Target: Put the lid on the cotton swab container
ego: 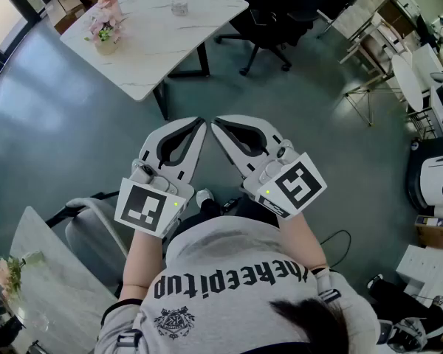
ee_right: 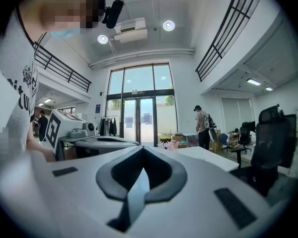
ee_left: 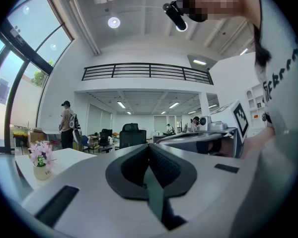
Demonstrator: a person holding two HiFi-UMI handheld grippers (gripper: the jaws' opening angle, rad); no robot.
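Observation:
Both grippers are held side by side at chest height above the grey floor, away from any table. My left gripper [ego: 201,121] has its jaws closed tip to tip with nothing between them, as the left gripper view [ee_left: 149,146] also shows. My right gripper [ego: 215,122] is likewise shut and empty [ee_right: 142,148]. Their tips nearly meet. A small clear container [ego: 179,7] stands on the white marble table [ego: 144,65] at the far side; it is too small to tell whether it has a lid.
A pot of pink flowers [ego: 105,32] stands on the same table. A black office chair [ego: 269,17] is behind it. A second marble table [ego: 40,268] and a grey chair [ego: 88,234] are at my lower left. A person [ee_right: 202,125] stands far off.

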